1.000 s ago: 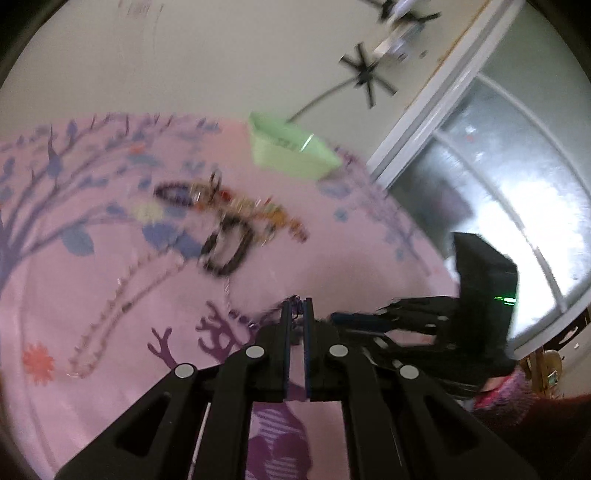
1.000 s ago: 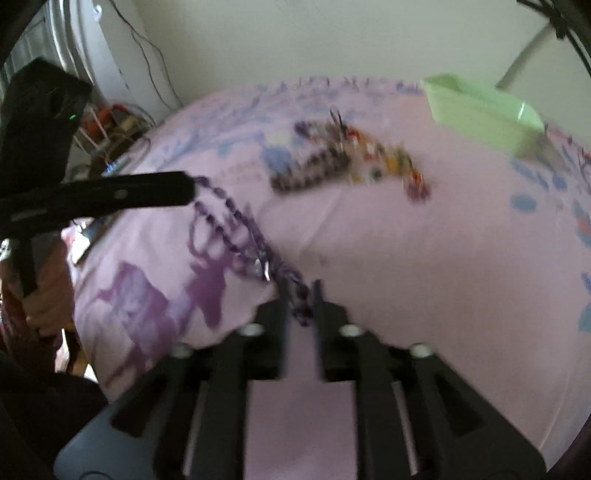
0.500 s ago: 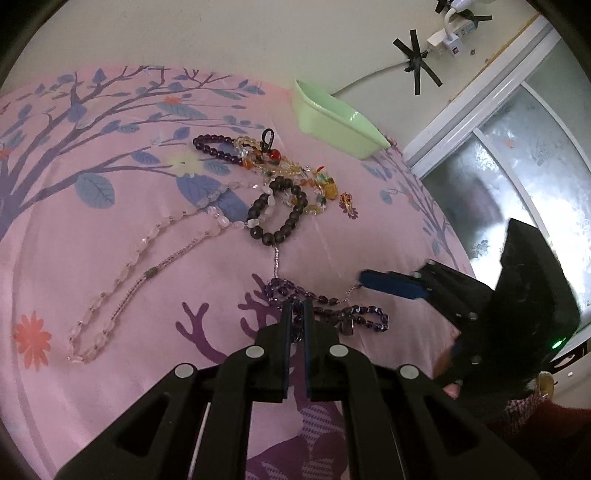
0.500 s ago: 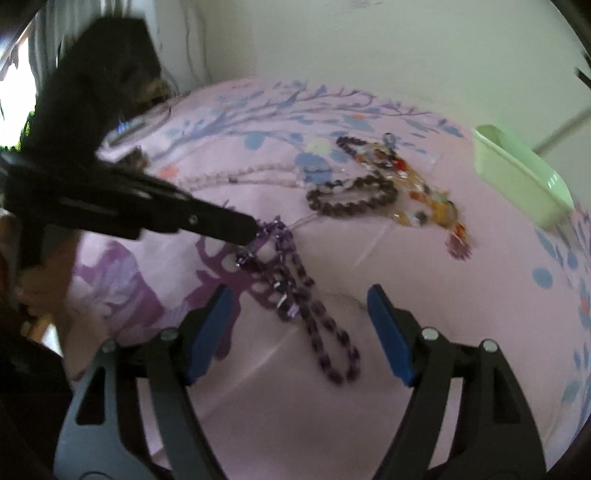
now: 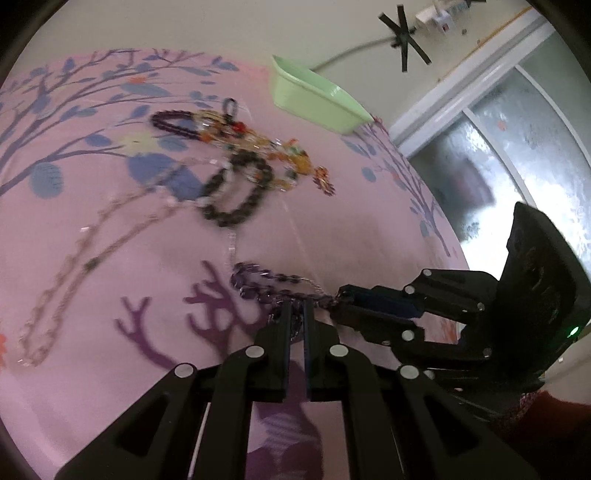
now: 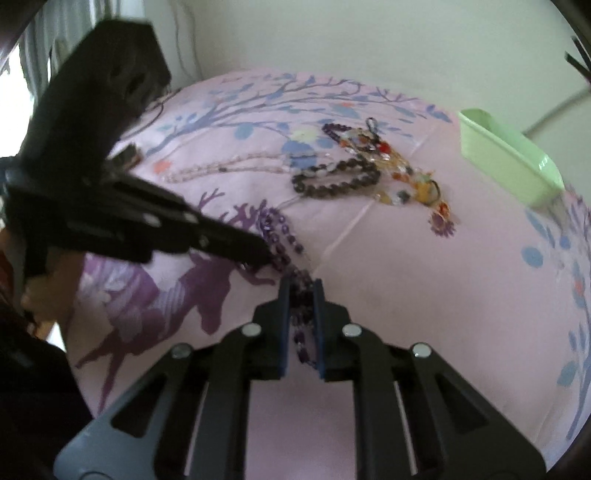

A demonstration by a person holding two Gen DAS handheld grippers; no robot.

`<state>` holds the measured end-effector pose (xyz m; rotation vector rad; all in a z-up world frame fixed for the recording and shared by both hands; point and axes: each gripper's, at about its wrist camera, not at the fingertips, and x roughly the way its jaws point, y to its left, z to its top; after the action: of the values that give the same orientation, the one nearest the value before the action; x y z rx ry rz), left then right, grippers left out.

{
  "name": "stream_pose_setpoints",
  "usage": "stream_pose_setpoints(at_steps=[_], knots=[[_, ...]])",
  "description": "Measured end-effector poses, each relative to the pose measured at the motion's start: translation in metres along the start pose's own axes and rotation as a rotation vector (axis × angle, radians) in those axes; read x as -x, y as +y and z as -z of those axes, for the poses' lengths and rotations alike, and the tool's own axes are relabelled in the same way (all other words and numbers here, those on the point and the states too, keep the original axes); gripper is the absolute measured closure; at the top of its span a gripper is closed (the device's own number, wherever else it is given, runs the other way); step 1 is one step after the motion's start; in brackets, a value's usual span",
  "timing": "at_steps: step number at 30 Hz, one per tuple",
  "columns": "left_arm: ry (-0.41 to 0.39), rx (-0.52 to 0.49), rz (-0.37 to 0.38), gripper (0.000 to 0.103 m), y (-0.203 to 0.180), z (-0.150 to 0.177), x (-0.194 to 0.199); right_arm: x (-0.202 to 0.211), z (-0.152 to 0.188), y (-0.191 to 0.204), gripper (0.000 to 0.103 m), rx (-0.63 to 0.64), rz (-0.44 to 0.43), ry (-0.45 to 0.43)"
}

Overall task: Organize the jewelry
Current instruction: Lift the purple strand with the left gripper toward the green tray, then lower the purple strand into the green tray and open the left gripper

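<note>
A purple bead necklace (image 5: 258, 282) lies bunched on the pink cloth; it also shows in the right wrist view (image 6: 277, 232). My left gripper (image 5: 295, 306) is shut on one end of it. My right gripper (image 6: 301, 291) is shut on the other end, and beads hang between its fingers. The two grippers meet tip to tip. A dark bead bracelet (image 5: 236, 195), a pale long necklace (image 5: 92, 247) and a heap of colourful pieces (image 5: 258, 140) lie further back. A green tray (image 5: 317, 99) stands at the far edge.
The pink cloth (image 5: 351, 221) with tree and deer prints covers the surface. A window frame (image 5: 461, 85) is at the right. A cable and plug (image 5: 406, 29) hang on the wall behind the tray. A small dark object (image 6: 127, 157) lies at the cloth's left edge.
My right gripper was open above the purple necklace half a second ago; it has come down and shut on it. My left gripper has stayed shut on the necklace.
</note>
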<state>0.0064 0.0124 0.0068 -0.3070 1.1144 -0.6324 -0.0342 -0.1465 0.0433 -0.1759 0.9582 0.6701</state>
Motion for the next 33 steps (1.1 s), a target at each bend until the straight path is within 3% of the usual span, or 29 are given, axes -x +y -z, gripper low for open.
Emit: stream_pose_setpoints(at_steps=[7, 17, 26, 33], knots=[[-0.013, -0.017, 0.039, 0.1, -0.024, -0.02, -0.015, 0.041, -0.024, -0.026, 0.092, -0.073, 0.019, -0.125], [-0.11, -0.048, 0.107, 0.1, -0.069, -0.103, -0.012, 0.097, -0.094, -0.071, 0.092, -0.095, 0.075, -0.263], [-0.235, -0.14, 0.054, 0.1, -0.112, -0.205, 0.013, 0.138, -0.18, -0.137, 0.092, -0.146, 0.177, -0.342], [-0.262, -0.141, 0.019, 0.1, -0.116, -0.265, -0.001, 0.135, -0.22, -0.187, 0.092, -0.208, 0.211, -0.374]])
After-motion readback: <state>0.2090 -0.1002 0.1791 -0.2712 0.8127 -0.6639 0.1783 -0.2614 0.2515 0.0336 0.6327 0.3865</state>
